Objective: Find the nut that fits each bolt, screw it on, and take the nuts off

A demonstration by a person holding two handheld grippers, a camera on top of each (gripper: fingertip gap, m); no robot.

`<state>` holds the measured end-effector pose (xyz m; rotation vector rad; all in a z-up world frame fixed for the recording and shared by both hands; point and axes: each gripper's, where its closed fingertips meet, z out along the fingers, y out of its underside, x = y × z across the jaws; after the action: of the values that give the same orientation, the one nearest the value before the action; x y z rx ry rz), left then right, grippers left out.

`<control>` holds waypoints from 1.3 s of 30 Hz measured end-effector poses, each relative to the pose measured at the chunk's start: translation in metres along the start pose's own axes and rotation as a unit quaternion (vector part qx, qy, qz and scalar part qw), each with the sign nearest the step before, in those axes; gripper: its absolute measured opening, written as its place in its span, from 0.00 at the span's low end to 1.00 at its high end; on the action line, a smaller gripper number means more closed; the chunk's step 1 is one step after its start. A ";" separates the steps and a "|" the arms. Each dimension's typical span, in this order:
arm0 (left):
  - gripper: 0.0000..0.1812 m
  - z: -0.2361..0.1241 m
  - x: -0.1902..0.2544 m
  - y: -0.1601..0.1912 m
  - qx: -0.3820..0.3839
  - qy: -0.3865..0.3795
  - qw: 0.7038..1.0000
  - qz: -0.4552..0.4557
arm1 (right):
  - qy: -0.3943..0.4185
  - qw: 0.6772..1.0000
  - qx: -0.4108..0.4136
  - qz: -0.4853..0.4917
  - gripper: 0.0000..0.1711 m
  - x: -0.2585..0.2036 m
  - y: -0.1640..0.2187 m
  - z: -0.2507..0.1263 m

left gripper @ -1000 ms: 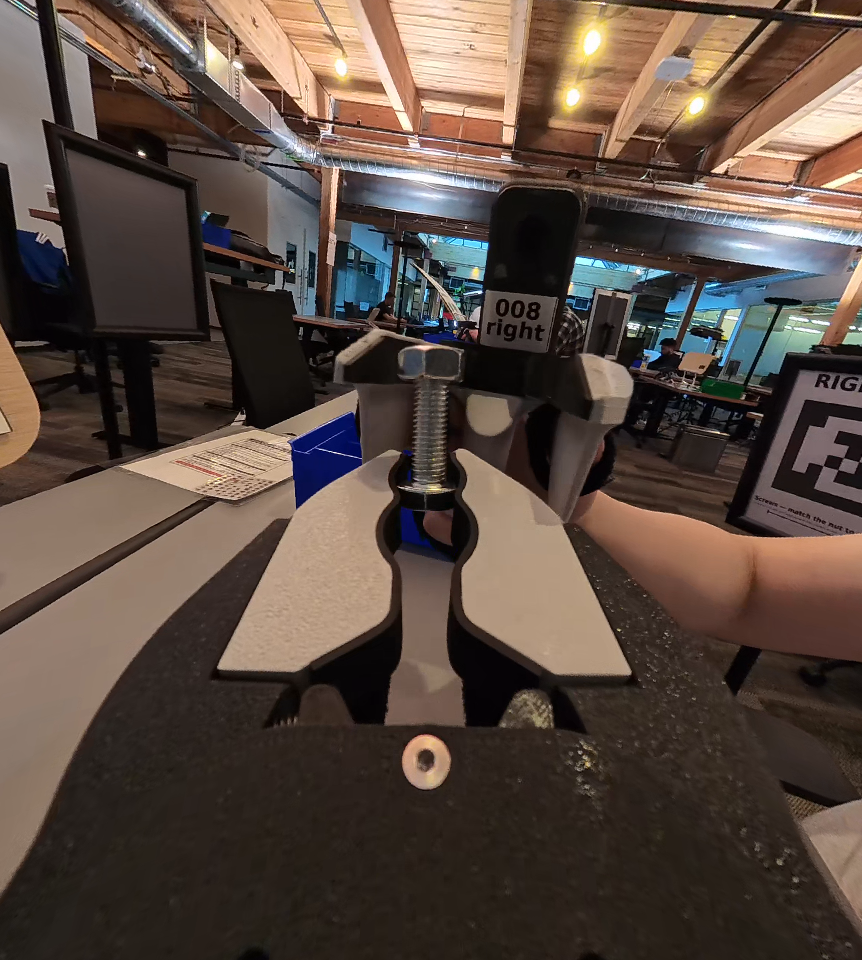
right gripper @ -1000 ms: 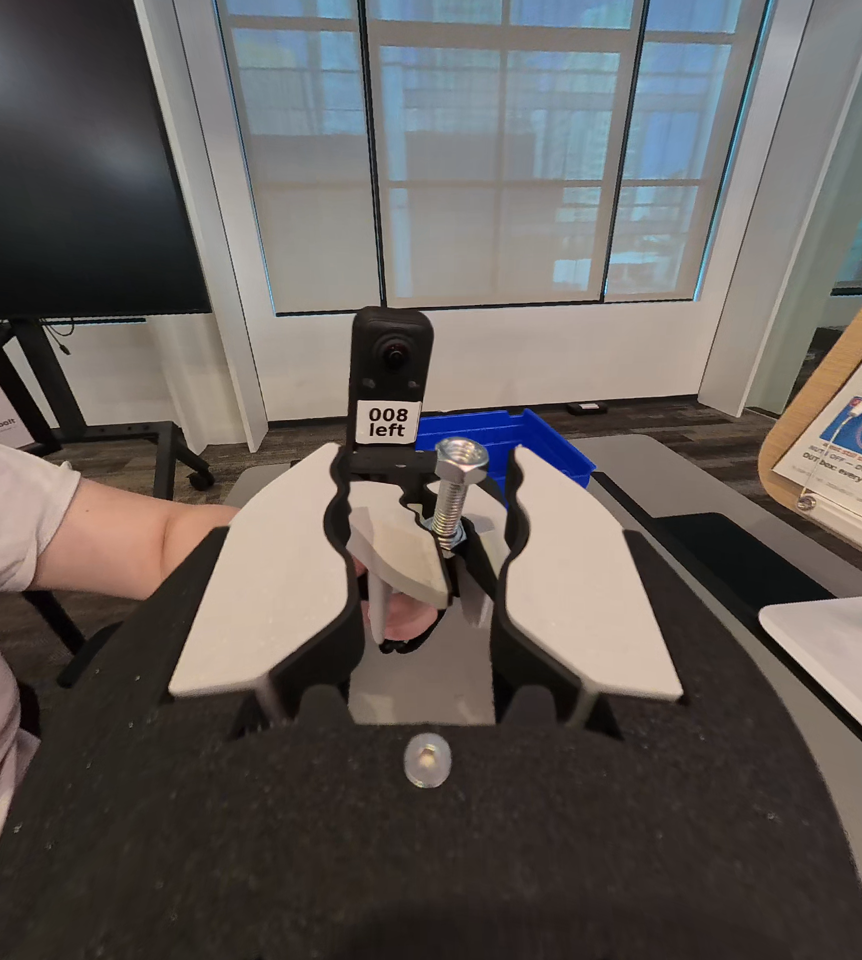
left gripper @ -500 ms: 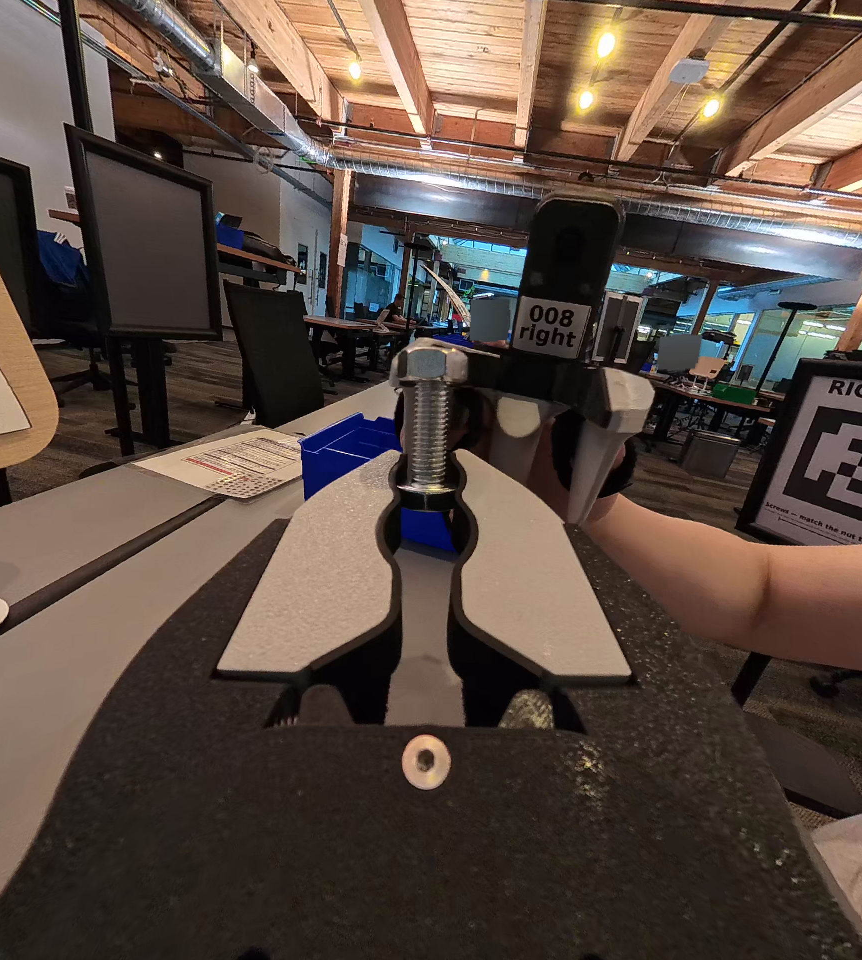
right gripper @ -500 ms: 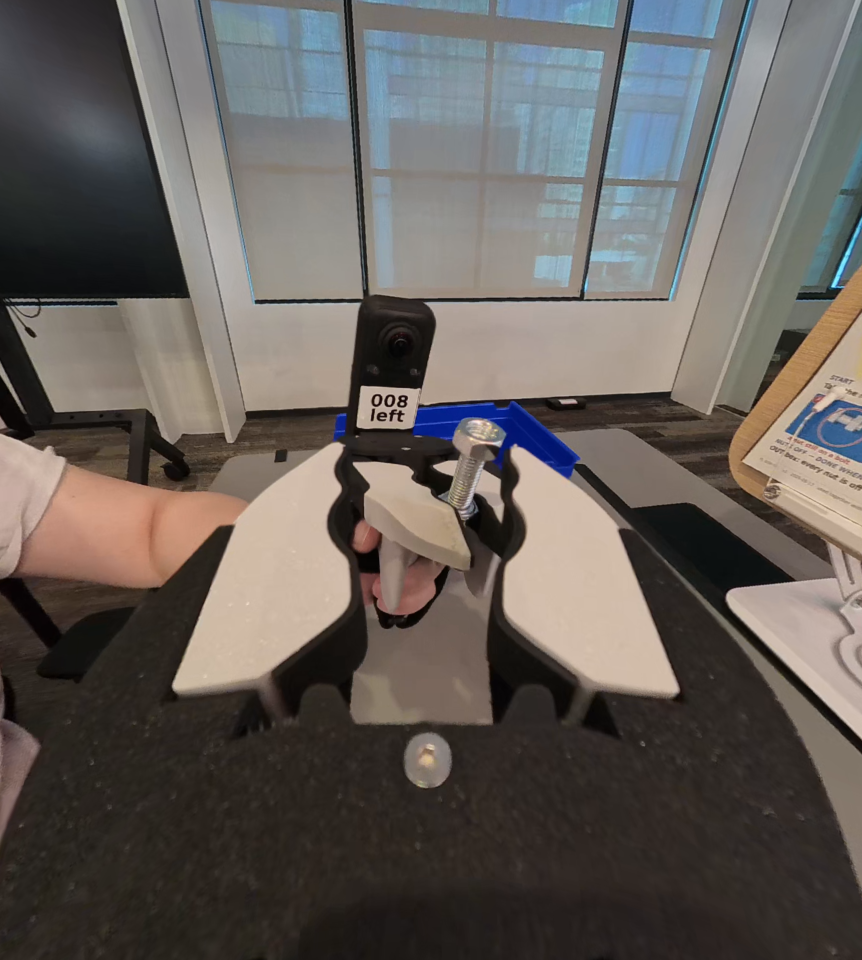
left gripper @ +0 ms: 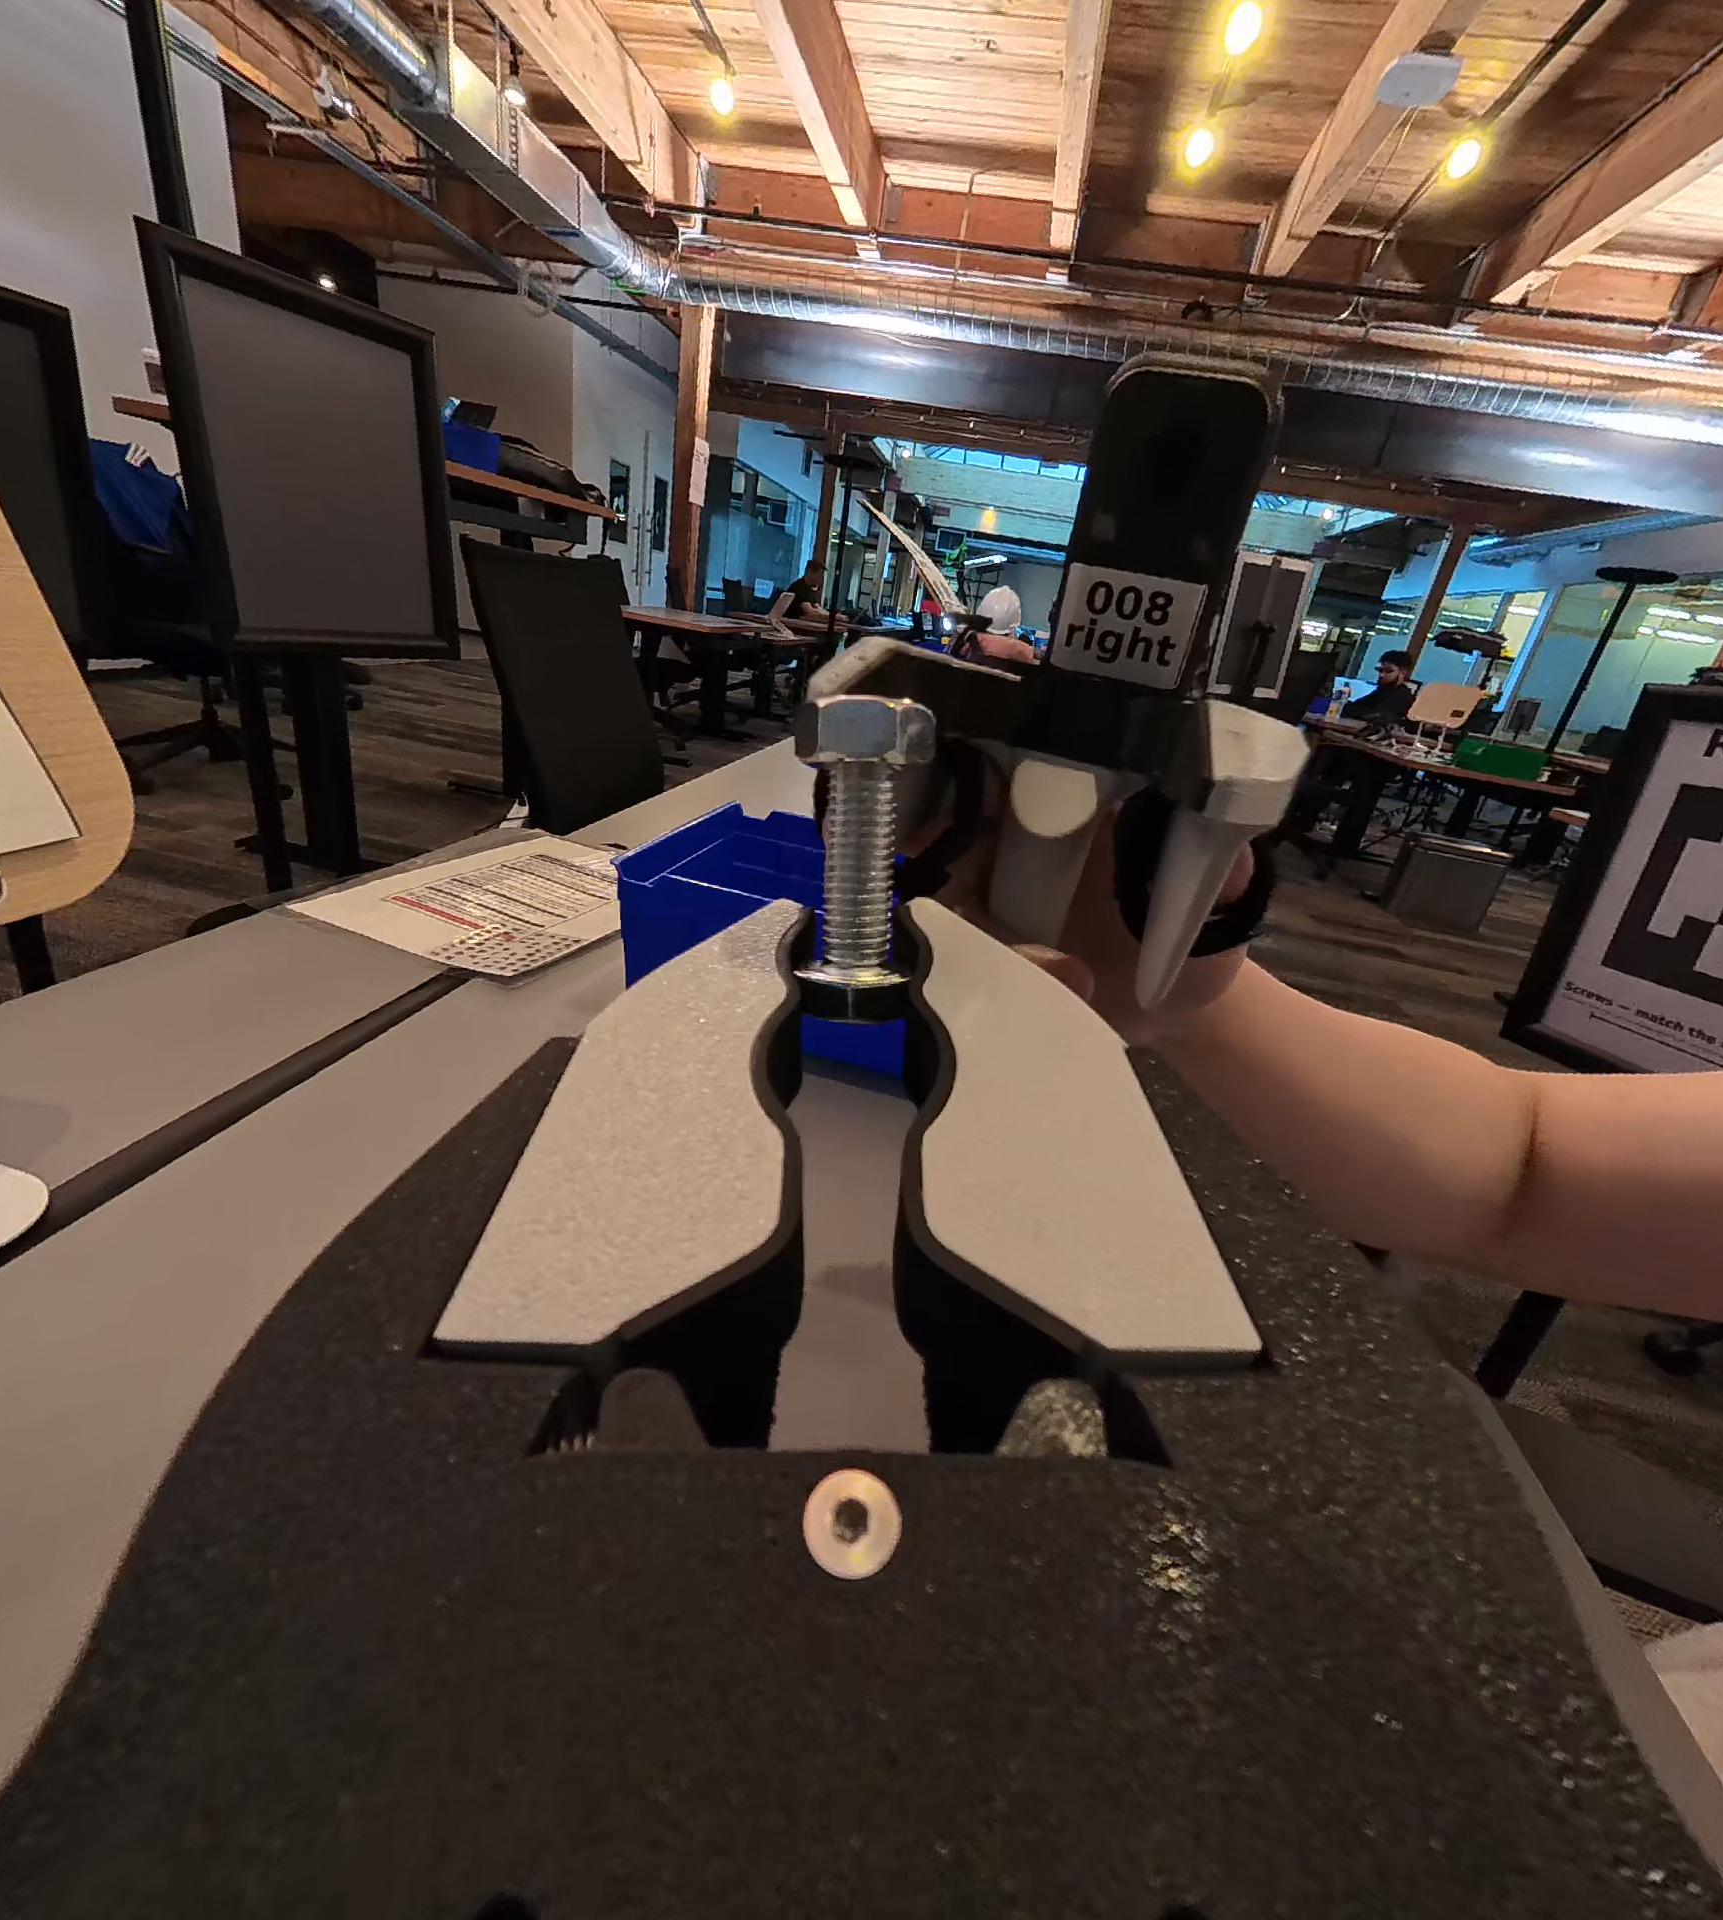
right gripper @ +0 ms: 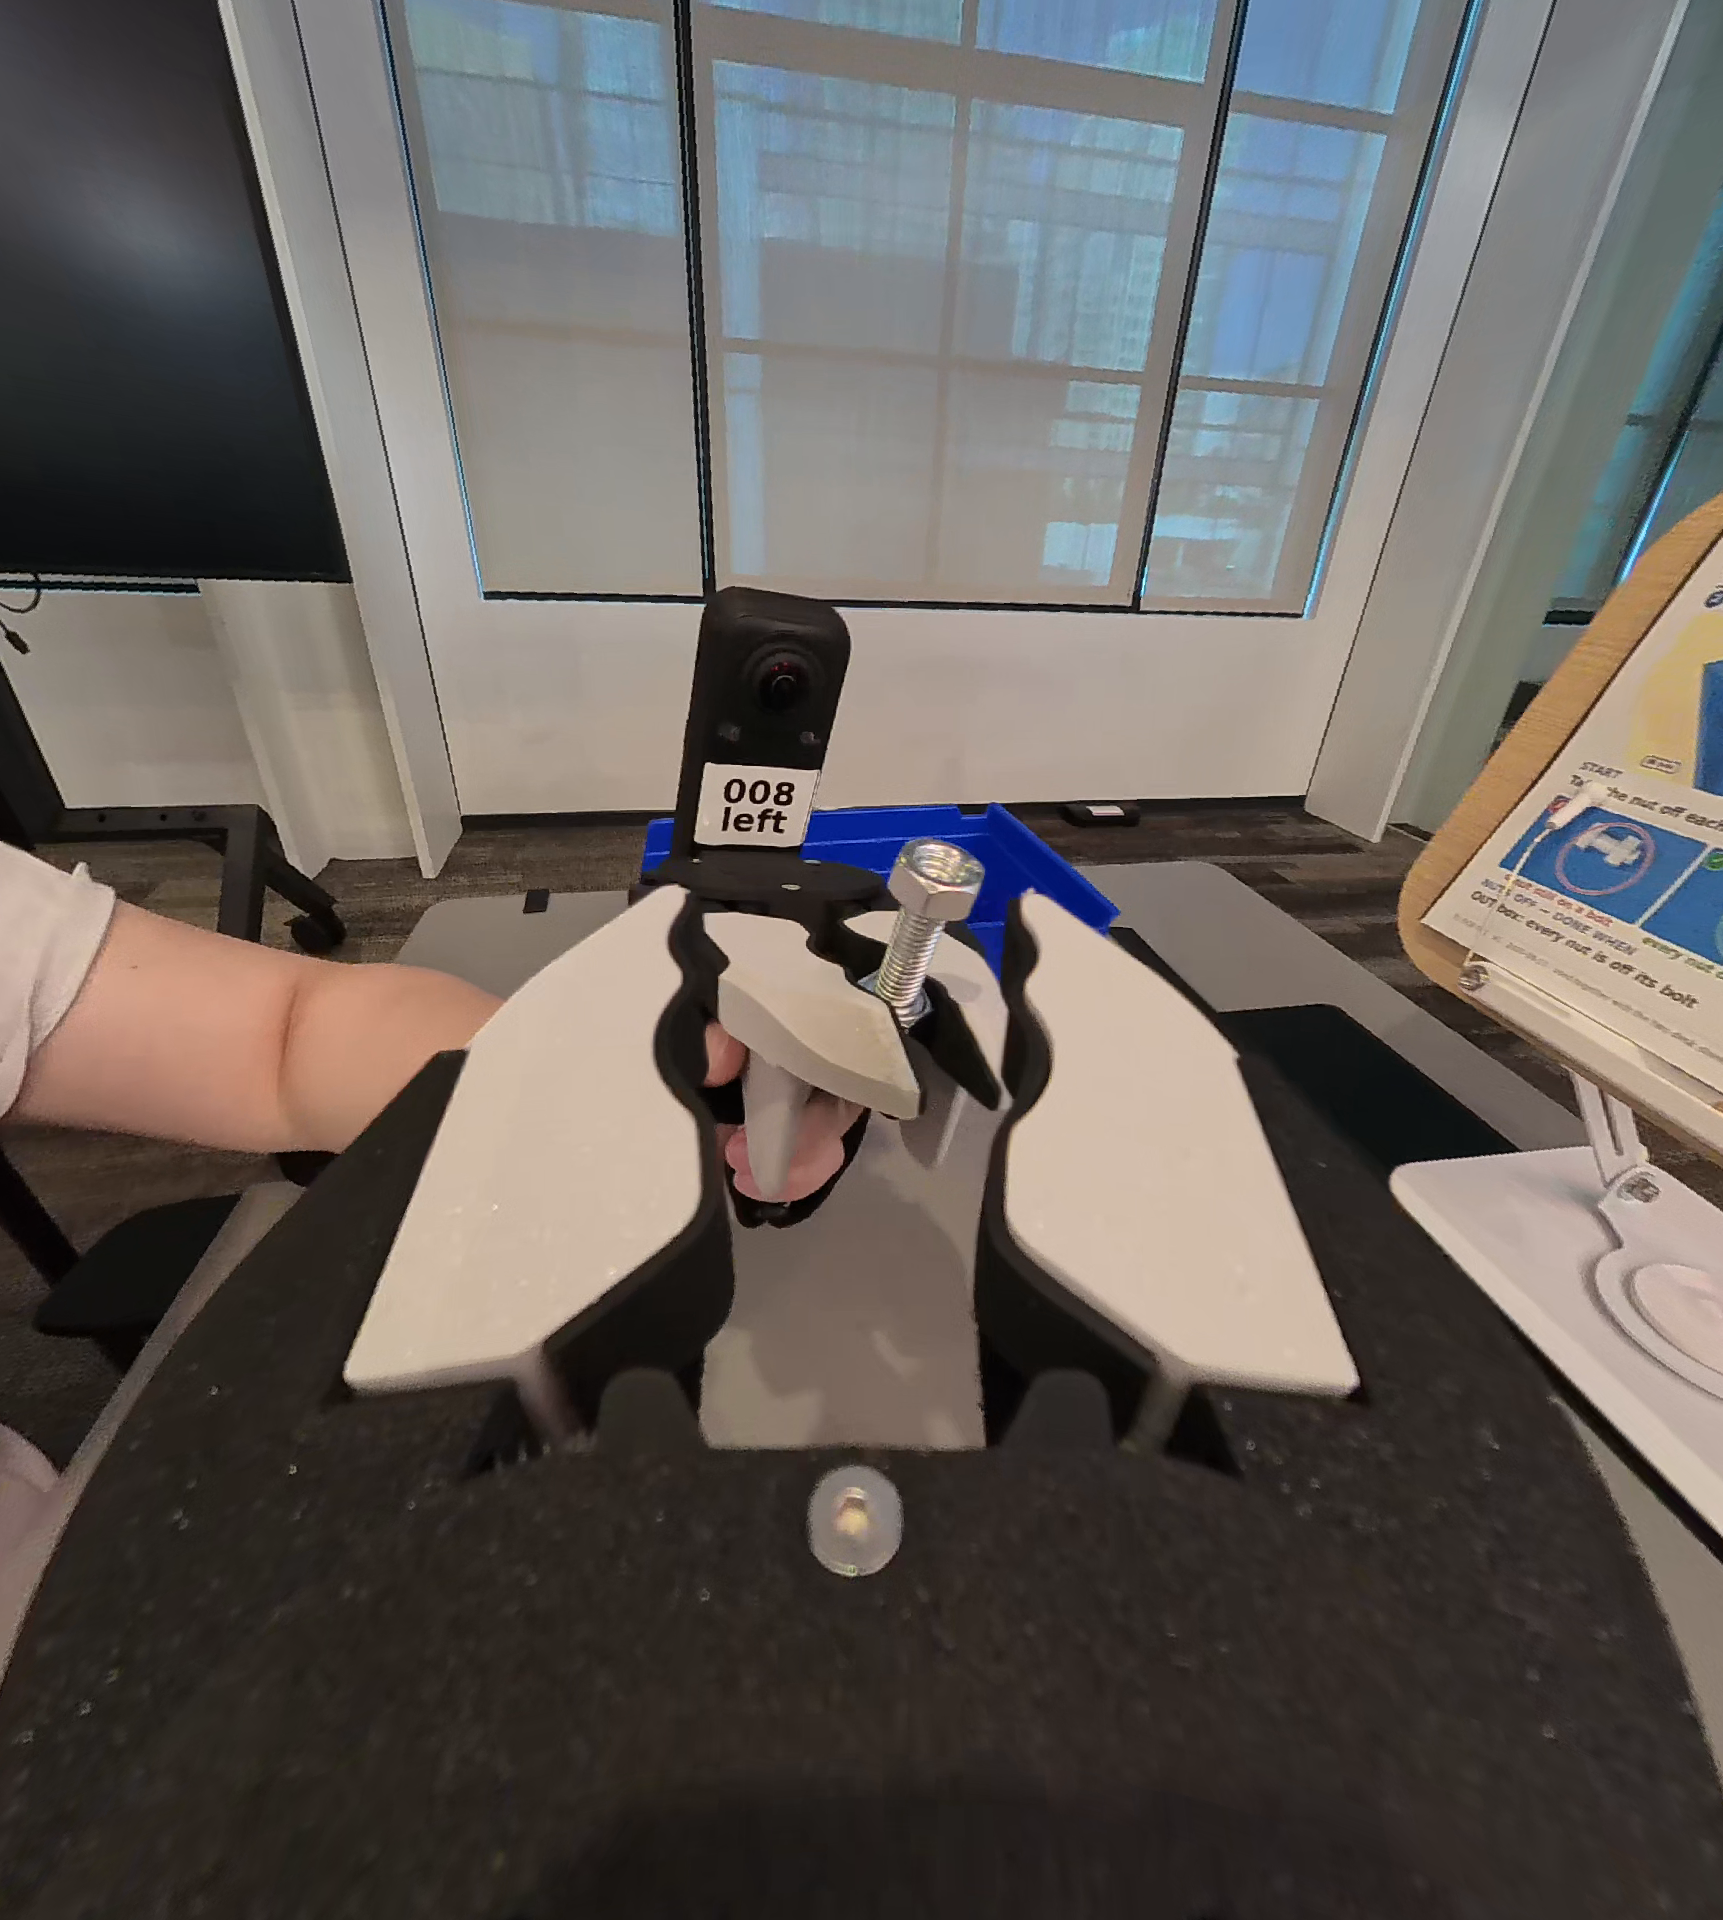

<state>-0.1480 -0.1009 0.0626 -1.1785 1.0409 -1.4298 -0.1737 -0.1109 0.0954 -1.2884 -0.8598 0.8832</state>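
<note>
The left hand-held gripper [left gripper: 852, 1003] is clamped on a dark hexagonal steel nut [left gripper: 852, 1000] threaded low on a bright zinc-plated hex-head bolt [left gripper: 862, 831], which stands upright out of the pinch, head uppermost. The right hand-held gripper [right gripper: 852, 997] has its fingers apart with nothing between them; its nearer finger sits just beside the bolt head, whether touching I cannot tell. Only the nut is held, so the main risk is that an off-centre closing on the head tilts the bolt, binds the thread, or twists the nut out of the narrow pinch. If the nut comes free unsupported, the bolt could fall toward the grey tabletop [left gripper: 161, 1029] or miss the blue plastic bin [left gripper: 701, 883] just beyond the fingertips.
</note>
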 end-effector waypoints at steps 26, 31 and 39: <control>0.07 0.009 0.013 0.013 -0.041 0.039 0.998 0.009 | -0.030 0.999 0.006 -0.031 0.33 -0.006 0.002 -0.007; 0.08 0.011 0.021 0.015 -0.053 0.053 0.997 0.017 | -0.076 0.997 0.015 -0.018 0.35 -0.021 0.001 -0.005; 0.08 0.009 0.024 0.008 -0.046 0.058 0.997 0.022 | -0.065 0.997 0.033 -0.005 0.31 -0.010 -0.001 -0.015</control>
<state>-0.1394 -0.1261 0.0595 -1.1415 1.2187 -1.4426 -0.1647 -0.1263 0.0945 -1.1776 -0.9308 0.9875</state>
